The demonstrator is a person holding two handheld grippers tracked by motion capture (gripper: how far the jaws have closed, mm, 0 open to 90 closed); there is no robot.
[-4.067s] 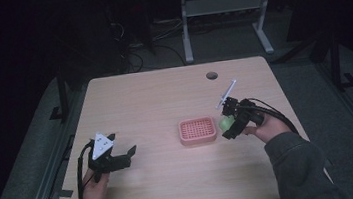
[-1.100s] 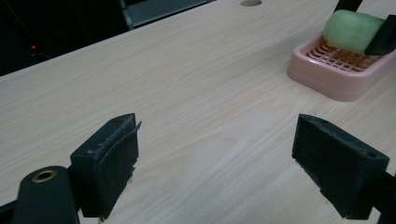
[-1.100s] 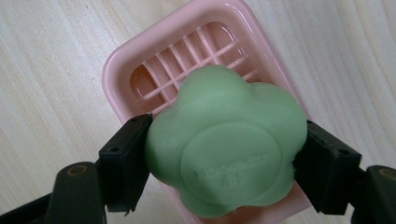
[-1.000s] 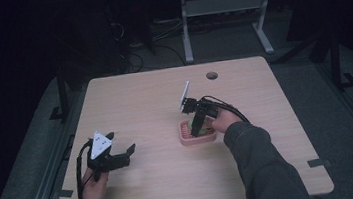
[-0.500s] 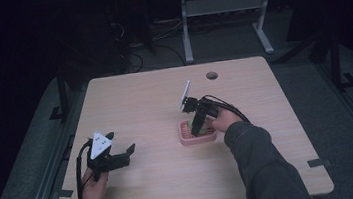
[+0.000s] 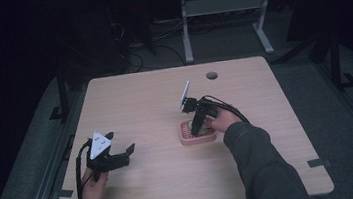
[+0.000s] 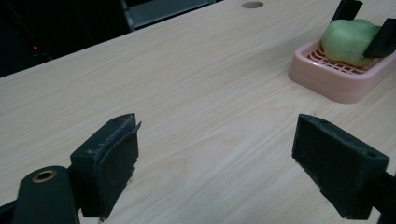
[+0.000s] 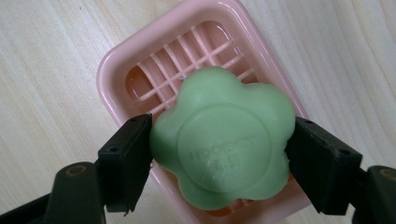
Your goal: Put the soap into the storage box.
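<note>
A green flower-shaped soap (image 8: pixel 223 144) sits between the jaws of my right gripper (image 8: pixel 222 140), which is shut on it from both sides. The soap is right over the grid of a pink soap dish (image 8: pixel 122 70), low in it. In the high view the right gripper (image 6: pixel 199 128) points down into the dish (image 6: pixel 186 139) at the table's middle. My left gripper (image 6: pixel 121 144) rests near the table's front left, open and holding nothing. The left gripper view has its jaws (image 7: pixel 215 154) wide apart over bare wood, with the dish (image 7: pixel 327 79) and soap (image 7: pixel 348 41) far right.
The wooden table (image 6: pixel 140 103) has a round cable hole (image 6: pixel 211 75) at the back right. A metal stand (image 6: pixel 225 18) is on the dark floor behind the table. The person's right sleeve (image 6: pixel 268 169) crosses the front right of the table.
Since about four seconds ago the right gripper carried the soap leftward from beside the dish to over it. In the last second it has barely moved. The left gripper stayed put.
</note>
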